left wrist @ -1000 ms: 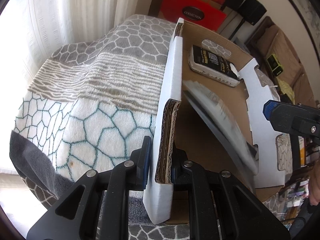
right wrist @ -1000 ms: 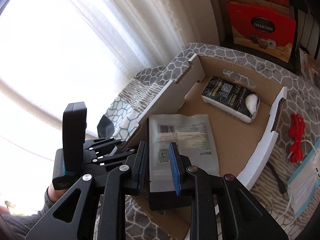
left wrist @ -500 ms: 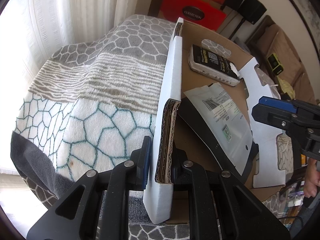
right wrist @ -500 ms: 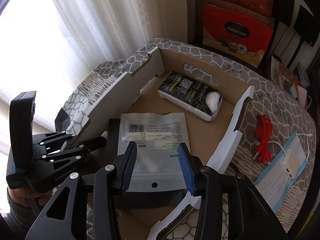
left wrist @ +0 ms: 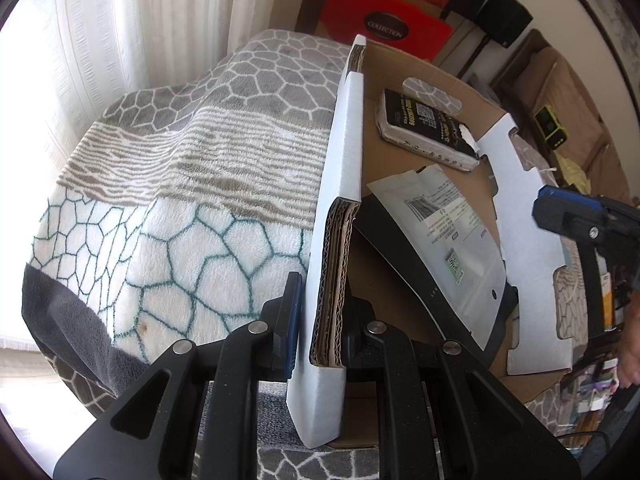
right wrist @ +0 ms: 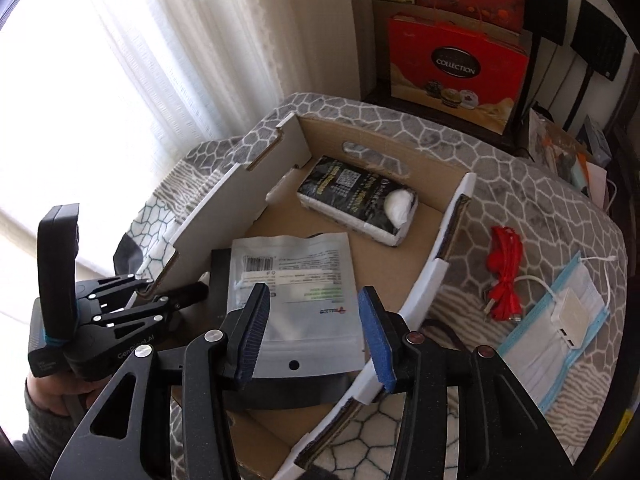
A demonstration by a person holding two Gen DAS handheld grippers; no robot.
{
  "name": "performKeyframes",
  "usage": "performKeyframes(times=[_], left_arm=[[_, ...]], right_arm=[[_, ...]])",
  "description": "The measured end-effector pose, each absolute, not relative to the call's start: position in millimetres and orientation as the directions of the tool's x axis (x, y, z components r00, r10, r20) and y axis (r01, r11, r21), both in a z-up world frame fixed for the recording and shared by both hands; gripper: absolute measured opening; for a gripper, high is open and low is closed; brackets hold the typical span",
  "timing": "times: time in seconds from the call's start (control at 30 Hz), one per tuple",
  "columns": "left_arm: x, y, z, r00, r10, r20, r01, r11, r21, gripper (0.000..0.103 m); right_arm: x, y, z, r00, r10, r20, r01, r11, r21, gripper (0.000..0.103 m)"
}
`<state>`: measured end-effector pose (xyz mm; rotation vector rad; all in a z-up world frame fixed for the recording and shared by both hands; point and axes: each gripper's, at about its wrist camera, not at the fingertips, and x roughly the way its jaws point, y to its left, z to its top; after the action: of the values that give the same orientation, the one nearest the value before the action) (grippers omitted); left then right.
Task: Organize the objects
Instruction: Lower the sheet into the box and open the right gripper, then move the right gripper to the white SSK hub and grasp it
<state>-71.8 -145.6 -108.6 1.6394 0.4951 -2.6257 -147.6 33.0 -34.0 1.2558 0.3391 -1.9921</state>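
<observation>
The right gripper (right wrist: pixel 316 328) is hovering over the near end of the cardboard box (right wrist: pixel 438 276), its blue-padded jaws opening with nothing pressed between them; the white pouch (right wrist: pixel 300 292) is showing below the gap, not touched by either pad. That pouch is lying flat on a black flat item (right wrist: pixel 219 276) on the box floor, its long axis running from the box's near end toward the far end, the barcode end pointing toward the far end and the end with the small round hole pointing back at the gripper. Farther in, against the box's far wall, a black-wrapped white packet (right wrist: pixel 356 200) is lying with its long axis roughly along that wall. The left gripper (left wrist: pixel 320 320) is clamping the box's left side wall (left wrist: pixel 340 184), one pad on the white outer face and the other on the inner face. The box is sitting on a hexagon-patterned blanket (left wrist: pixel 160 200). On the blanket off the box's right wall, a red cable (right wrist: pixel 506 276) is lying bundled just beside a white adapter (right wrist: pixel 568 312) resting on a blue-edged face mask (right wrist: pixel 560 340).
</observation>
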Motion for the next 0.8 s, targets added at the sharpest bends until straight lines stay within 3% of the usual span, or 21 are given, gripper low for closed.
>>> performKeyframes(times=[0.47,0.8], left_arm=[[-72.2,-144.0,-107.5,-0.449,0.148,-0.881,0.181,-0.951,-0.252,0.014],[-72.7,-145.5,-108.3,-0.447,0.143,-0.883,0.182,-0.952,-0.246,0.014]], right_arm=[[-203.6,151.9,-6.6,-0.397,-0.357,-0.846,0.519,-0.847,0.114,0.051],[-230.1,204.7,-18.4,-0.414,-0.312,-0.855,0.402,-0.905,0.136,0.054]])
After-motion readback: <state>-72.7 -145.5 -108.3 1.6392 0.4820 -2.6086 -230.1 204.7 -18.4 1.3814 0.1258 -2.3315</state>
